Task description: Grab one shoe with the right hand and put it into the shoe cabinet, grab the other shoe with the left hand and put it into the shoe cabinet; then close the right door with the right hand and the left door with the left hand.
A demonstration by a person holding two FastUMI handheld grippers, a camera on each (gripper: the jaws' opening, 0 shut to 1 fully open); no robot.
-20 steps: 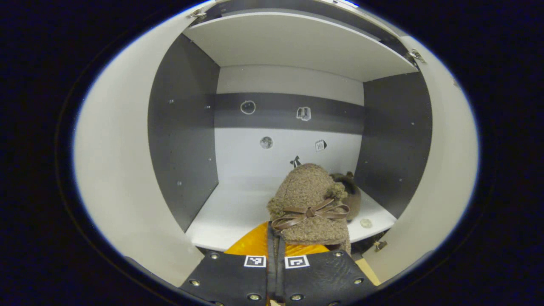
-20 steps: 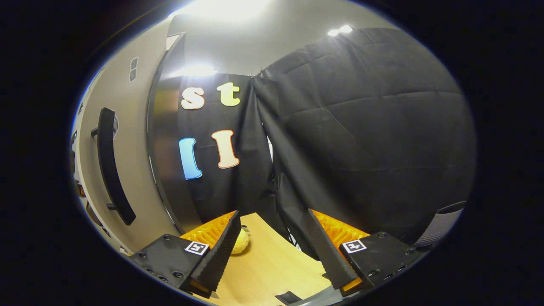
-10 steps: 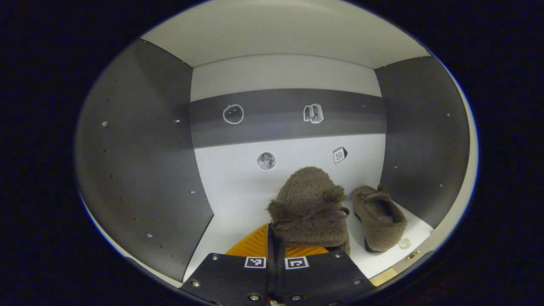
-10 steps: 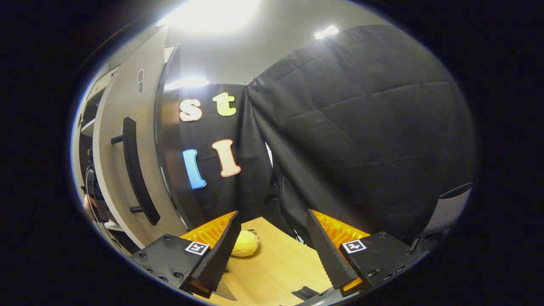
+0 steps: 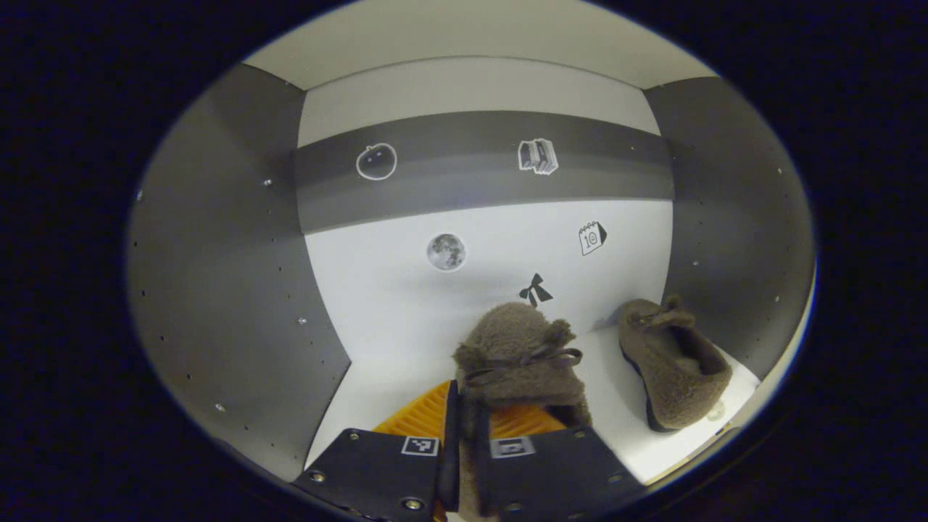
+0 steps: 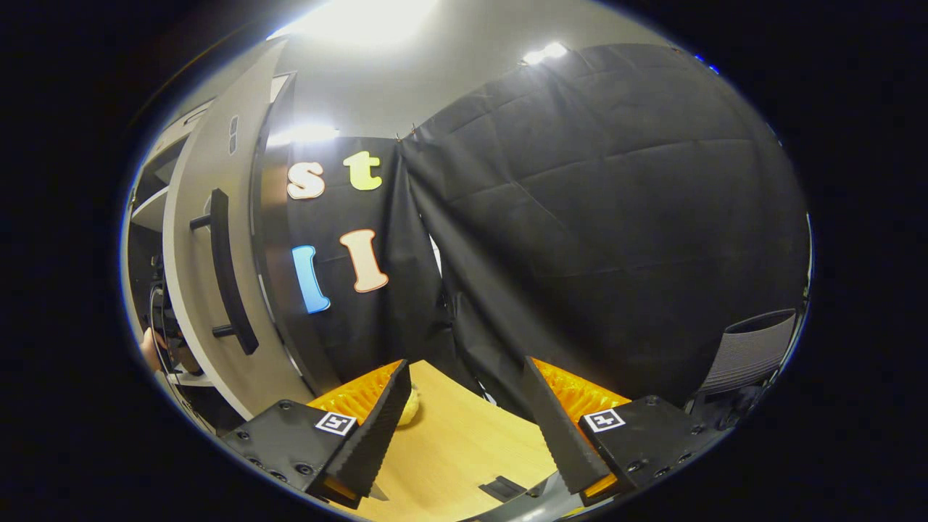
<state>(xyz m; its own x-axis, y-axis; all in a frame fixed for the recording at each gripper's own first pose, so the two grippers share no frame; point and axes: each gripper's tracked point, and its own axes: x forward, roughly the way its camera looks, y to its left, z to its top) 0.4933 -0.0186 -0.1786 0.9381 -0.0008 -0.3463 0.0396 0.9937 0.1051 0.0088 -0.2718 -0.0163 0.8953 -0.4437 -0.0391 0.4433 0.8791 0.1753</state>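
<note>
Left gripper (image 5: 464,435): my jaws clamp the fuzzy shoe (image 5: 518,355), toe pointing far into the cabinet (image 5: 232,304).
Placed shoe (image 5: 674,370): right of mine, parallel.
Right gripper (image 6: 464,428): wide, empty.

two shoes (image 5: 518,355) (image 5: 674,370), five wall stickers (image 5: 446,251), one door handle (image 6: 226,279)

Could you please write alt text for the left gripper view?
The left gripper holds a fuzzy brown shoe inside the open shoe cabinet. A matching second shoe already sits on the shelf to its right.

Two fuzzy brown shoes (image 5: 519,355) inside cabinet (image 5: 239,290)
</note>
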